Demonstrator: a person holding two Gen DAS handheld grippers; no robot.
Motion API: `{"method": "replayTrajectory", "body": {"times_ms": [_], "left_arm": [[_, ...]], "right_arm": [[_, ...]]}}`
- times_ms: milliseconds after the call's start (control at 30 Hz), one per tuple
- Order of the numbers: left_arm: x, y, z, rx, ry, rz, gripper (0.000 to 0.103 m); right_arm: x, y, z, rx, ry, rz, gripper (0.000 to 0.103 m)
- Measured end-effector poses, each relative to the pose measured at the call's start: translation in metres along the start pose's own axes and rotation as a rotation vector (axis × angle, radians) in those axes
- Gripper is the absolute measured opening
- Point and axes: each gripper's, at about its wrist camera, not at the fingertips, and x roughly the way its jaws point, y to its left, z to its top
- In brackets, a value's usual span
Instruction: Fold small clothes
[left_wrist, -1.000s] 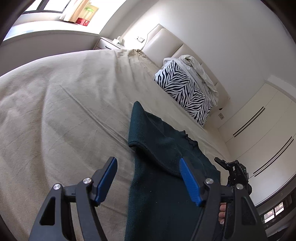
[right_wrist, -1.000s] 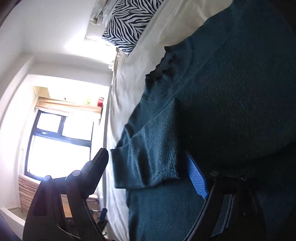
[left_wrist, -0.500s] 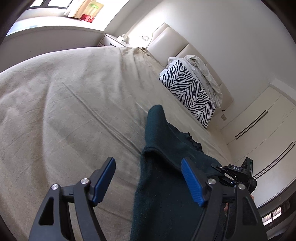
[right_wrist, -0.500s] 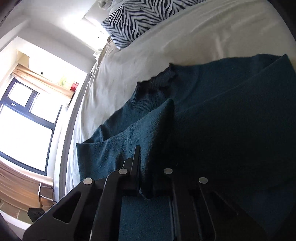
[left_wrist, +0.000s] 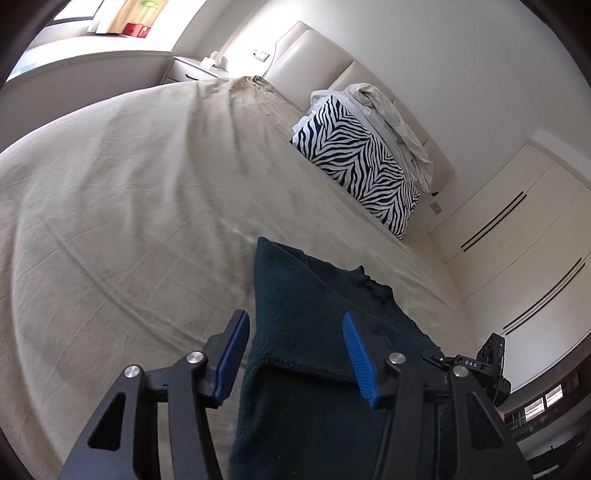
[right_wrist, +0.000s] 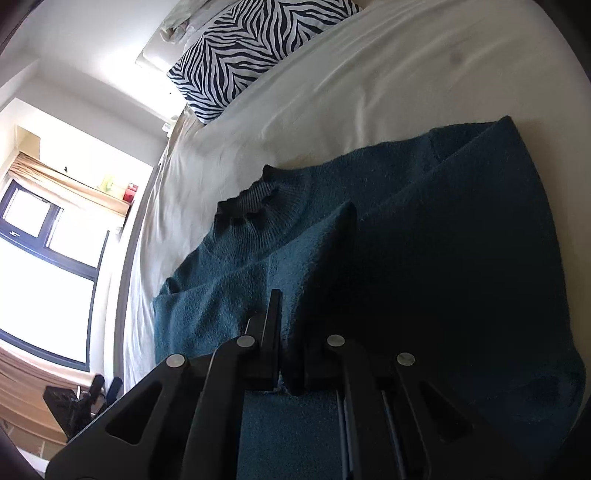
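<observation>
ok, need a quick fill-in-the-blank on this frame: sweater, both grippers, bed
1. The right gripper is ____ on a fold of the dark teal sweater.
2. The pillow at the headboard has a ____ pattern.
3. The left gripper straddles the sweater with jaws not yet ____.
4. The sweater lies on a ____ bedspread.

Missing: shut; zebra; shut; beige

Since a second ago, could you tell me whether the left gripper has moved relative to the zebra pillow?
Yes. The left gripper has shifted toward the sweater, now between its closing fingers; the zebra pillow sits slightly higher in view.

Left gripper (left_wrist: 295, 354) fingers closing around the dark sweater (left_wrist: 306, 332) on the bed (left_wrist: 129, 221).
</observation>
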Motion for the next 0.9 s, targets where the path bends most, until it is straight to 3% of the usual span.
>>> {"method": "replayTrajectory", "body": {"times_ms": [233,400,433,467,633,733,900], "left_arm": [[0.078,-0.020,0.014,0.054,0.136,0.029,0.048],[0.122,-0.015,0.014,0.084,0.195,0.125,0.046],[0.129,-0.011,0.014,0.084,0.204,0.143,0.042],[0.132,-0.009,0.013,0.089,0.205,0.153,0.036],[0.132,-0.016,0.007,0.176,0.199,0.183,0.036],[0.125,-0.015,0.014,0.153,0.198,0.167,0.036],[0.126,-0.018,0.031,0.150,0.171,0.156,0.037]], "right_arm": [[0.006,-0.013,-0.003,0.036,0.008,0.024,0.008],[0.010,-0.017,0.000,0.022,0.012,0.011,0.009],[0.010,-0.017,0.000,0.017,0.014,0.005,0.009],[0.010,-0.020,-0.001,0.016,0.014,0.001,0.009],[0.015,-0.035,-0.002,0.052,0.015,0.025,0.009],[0.012,-0.039,-0.002,0.059,0.007,0.029,0.009],[-0.006,-0.043,0.003,0.096,-0.037,-0.050,0.012]]}}
